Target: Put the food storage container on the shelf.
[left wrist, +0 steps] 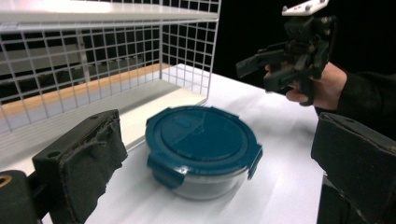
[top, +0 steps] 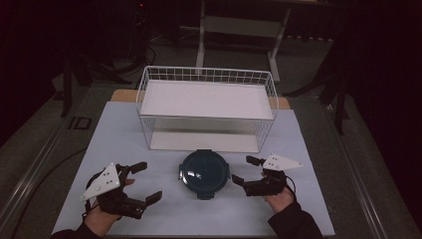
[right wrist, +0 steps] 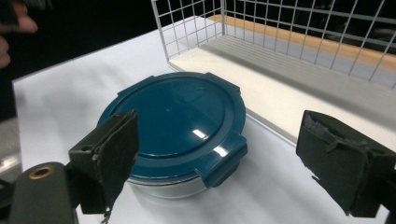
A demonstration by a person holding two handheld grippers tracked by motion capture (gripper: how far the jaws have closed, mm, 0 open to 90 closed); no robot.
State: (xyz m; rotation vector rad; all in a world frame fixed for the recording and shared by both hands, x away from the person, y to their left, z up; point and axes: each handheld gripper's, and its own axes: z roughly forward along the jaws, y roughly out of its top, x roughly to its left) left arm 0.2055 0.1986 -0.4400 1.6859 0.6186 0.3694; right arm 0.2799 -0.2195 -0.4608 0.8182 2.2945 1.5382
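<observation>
A round clear container with a dark teal clip-on lid (top: 204,173) (left wrist: 203,144) (right wrist: 177,126) sits on the white tabletop (top: 308,209), just in front of a white wire rack (top: 206,74). My left gripper (top: 148,180) (left wrist: 219,128) is held to its left, open, with nothing between the jaws. To the container's right, my right gripper (top: 242,169) (right wrist: 219,128) is also open and empty, and it appears across the container in the left gripper view (left wrist: 254,77). Both point inward at the container without touching it.
The wire rack (left wrist: 187,42) (right wrist: 280,28) has a white upper shelf (top: 206,99) and a low white base board (right wrist: 261,93), open toward me. A wooden strip runs behind it. Dark floor and table legs surround the tabletop.
</observation>
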